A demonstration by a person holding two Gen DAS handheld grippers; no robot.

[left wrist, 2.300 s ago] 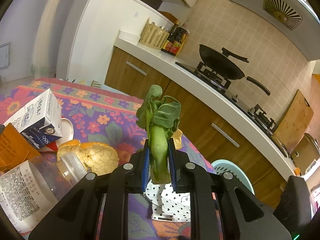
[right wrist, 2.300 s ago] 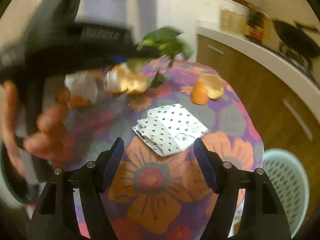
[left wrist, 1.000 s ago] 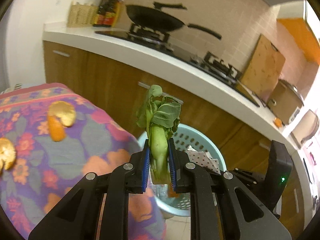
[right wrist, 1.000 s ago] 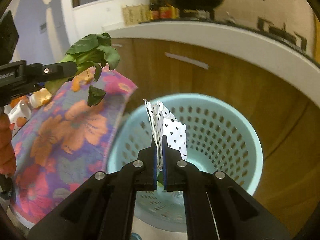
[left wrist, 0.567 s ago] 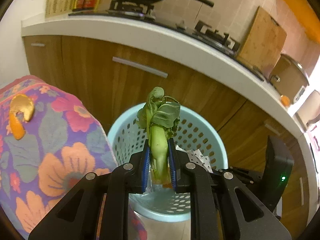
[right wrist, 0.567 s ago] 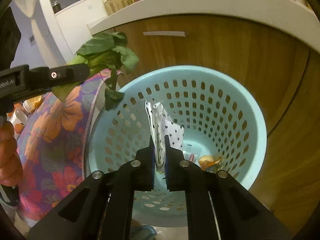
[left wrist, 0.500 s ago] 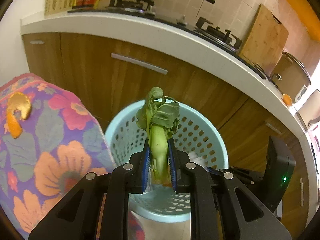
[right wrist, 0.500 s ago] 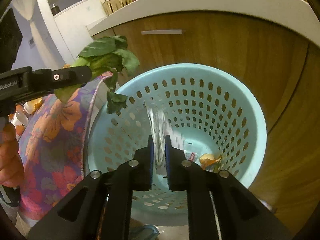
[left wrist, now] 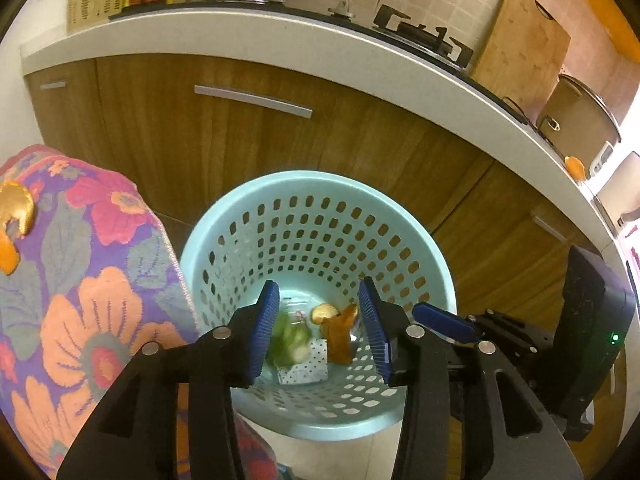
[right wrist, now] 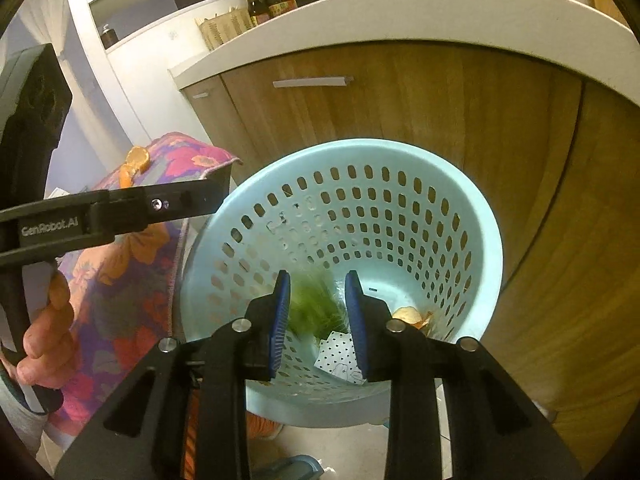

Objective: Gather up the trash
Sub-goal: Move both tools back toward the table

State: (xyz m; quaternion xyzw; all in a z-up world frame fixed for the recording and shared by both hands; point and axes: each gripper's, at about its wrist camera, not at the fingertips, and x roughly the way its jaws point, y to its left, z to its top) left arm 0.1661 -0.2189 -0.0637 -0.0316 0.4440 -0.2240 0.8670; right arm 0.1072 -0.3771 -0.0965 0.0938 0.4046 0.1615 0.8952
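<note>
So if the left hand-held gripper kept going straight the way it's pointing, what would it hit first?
Probably the trash at the bottom of the basket: the left hand-held gripper points down into it, open and empty, at the greens and dotted paper. Depth is unclear.

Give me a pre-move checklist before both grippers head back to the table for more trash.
1. Left gripper empty: ok. Its jaws have just been opening and nothing is between the pads.
2. Right gripper empty: ok. Its jaws have just been opening too, with nothing clamped.
3. Green vegetable inside the basket: ok, it lies at the bottom.
4. Spotted paper inside the basket: ok, it rests beside the vegetable.
5. Trash left on the floral tablecloth: not ok, an orange peel lies there.
6. Other trash on the table: cannot tell, most of it is out of view.
</note>
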